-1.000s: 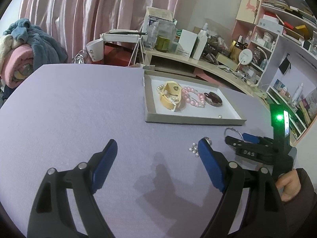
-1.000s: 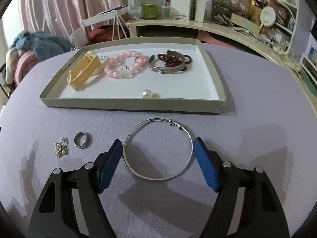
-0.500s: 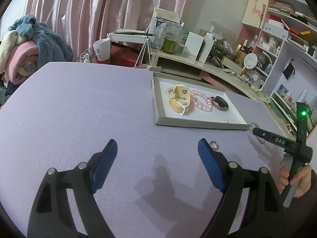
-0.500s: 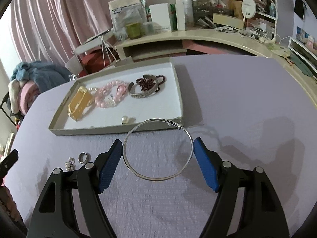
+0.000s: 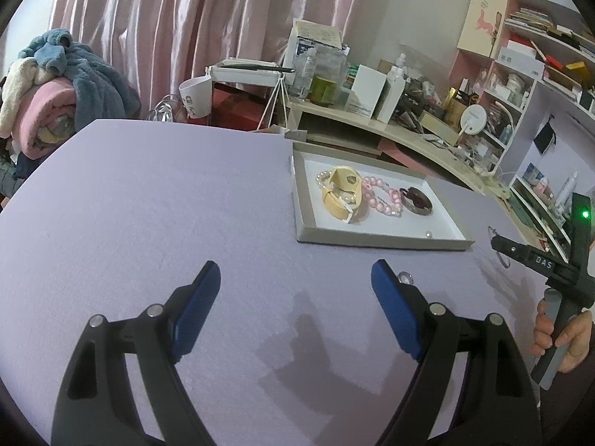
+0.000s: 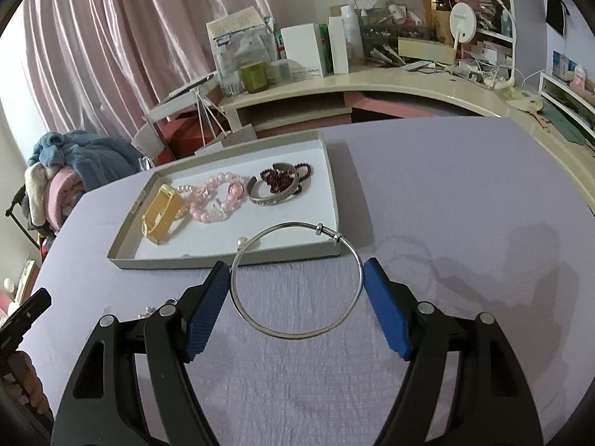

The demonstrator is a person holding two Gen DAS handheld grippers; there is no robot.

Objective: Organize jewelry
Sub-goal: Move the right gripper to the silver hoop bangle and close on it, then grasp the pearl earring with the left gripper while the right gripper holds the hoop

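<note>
My right gripper (image 6: 295, 282) is shut on a thin silver bangle (image 6: 297, 334) and holds it in the air above the purple table, just in front of the shallow tray (image 6: 334, 200). The tray holds a yellow bracelet (image 6: 163, 215), a pink bead bracelet (image 6: 215, 197), a silver cuff with dark red beads (image 6: 279, 186) and a loose pearl (image 6: 242, 241). My left gripper (image 5: 293, 282) is open and empty over the table. A small silver ring (image 5: 405, 278) lies by its right finger. The right gripper also shows in the left wrist view (image 5: 500, 241).
A small pearl cluster (image 6: 148, 310) lies on the table, partly hidden behind the right gripper's left finger. A cluttered desk (image 6: 372, 78) and shelves stand behind the table. A pile of blankets (image 5: 48, 89) sits at the far left.
My right gripper has lifted the silver bangle off the table and pulled back and up. My left gripper has drawn back from the ring and pearl cluster.
</note>
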